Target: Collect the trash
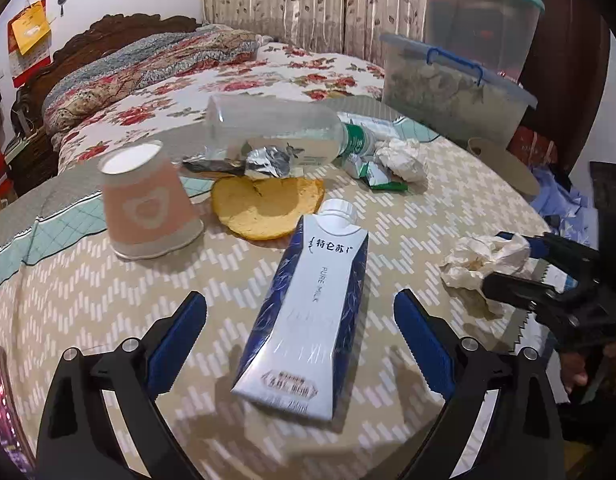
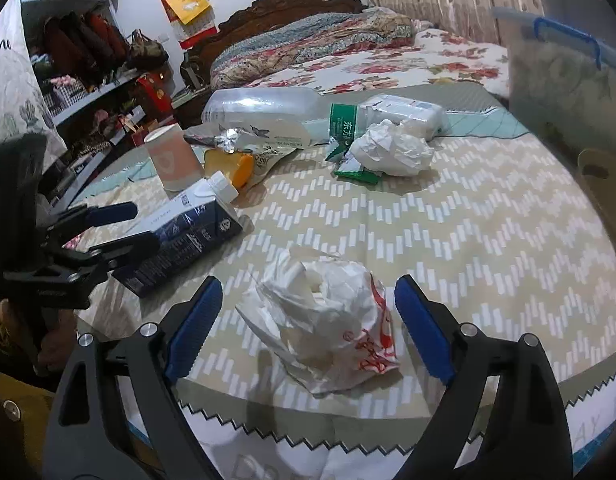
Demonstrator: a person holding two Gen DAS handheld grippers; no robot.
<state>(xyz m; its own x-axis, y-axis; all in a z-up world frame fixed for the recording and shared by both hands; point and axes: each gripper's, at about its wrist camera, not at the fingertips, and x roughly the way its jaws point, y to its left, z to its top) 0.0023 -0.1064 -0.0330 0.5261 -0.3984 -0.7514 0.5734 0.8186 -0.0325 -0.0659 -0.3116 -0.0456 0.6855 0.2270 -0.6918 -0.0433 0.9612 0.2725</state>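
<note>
We note a chevron-cloth worktop beside a bed. Left hand-held gripper gapes astride milk carton, unpressed; right hand-held gripper gapes astride crumpled bag; bin contents unclear.

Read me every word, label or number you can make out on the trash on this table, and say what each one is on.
"特仑苏": milk carton, below its white cap.
"PURE MILK": same carton, running down its front.
"东方": green label of the plastic bottle; the rest is too small to read.
Red print on the crumpled white bag: too creased to read.
Small print on the carton's bottom sticker: blurred.
Pink paper cup: only a heart, no words.
</note>
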